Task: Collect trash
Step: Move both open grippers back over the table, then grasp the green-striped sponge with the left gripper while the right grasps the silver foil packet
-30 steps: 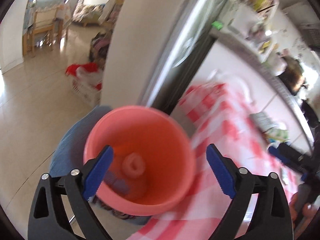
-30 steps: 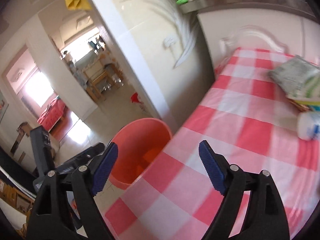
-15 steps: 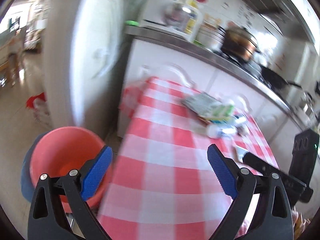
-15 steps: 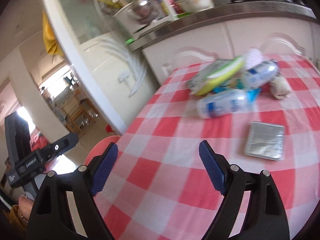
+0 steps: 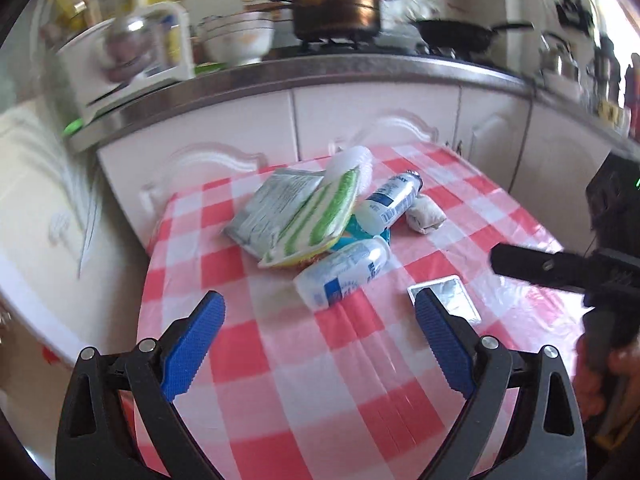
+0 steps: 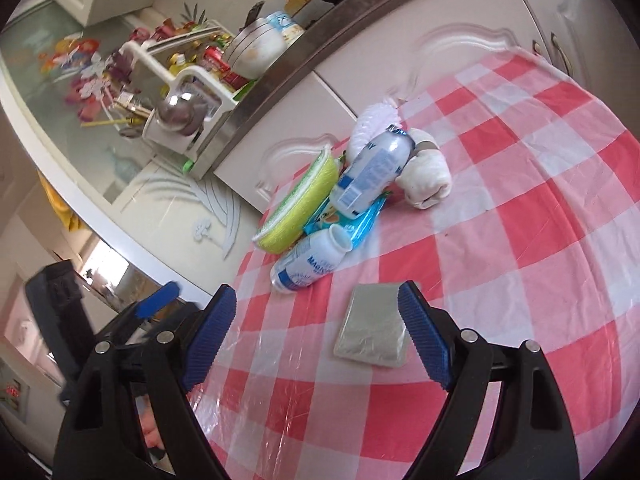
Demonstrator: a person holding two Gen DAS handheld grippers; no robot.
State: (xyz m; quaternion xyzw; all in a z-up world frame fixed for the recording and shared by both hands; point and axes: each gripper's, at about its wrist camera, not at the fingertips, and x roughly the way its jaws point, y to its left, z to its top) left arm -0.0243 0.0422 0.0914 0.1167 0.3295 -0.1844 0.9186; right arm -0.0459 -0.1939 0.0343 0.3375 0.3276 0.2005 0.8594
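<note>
A pile of trash lies on the red-checked tablecloth [image 5: 304,360]: a white bottle [image 5: 344,272], a second white bottle [image 5: 390,202], a green-striped bag [image 5: 320,216], a grey packet [image 5: 276,204] and a crumpled tissue roll [image 5: 426,214]. A flat silver packet [image 5: 448,296] lies apart, nearer me. My left gripper [image 5: 320,340] is open and empty above the cloth, short of the pile. My right gripper [image 6: 316,332] is open and empty just short of the silver packet [image 6: 374,326], which lies between its fingers in the view. The near bottle [image 6: 308,260] lies beyond.
A kitchen counter [image 5: 320,76] with a pot [image 5: 336,0], a pan and bowls runs behind the table. White cabinet doors [image 5: 380,116] stand below it. The right gripper's body [image 5: 568,268] is at the right of the left wrist view.
Both grippers have swung from the pink bucket beside the table toward the trash pile. The bucket has left both views. Both grippers stay open.
</note>
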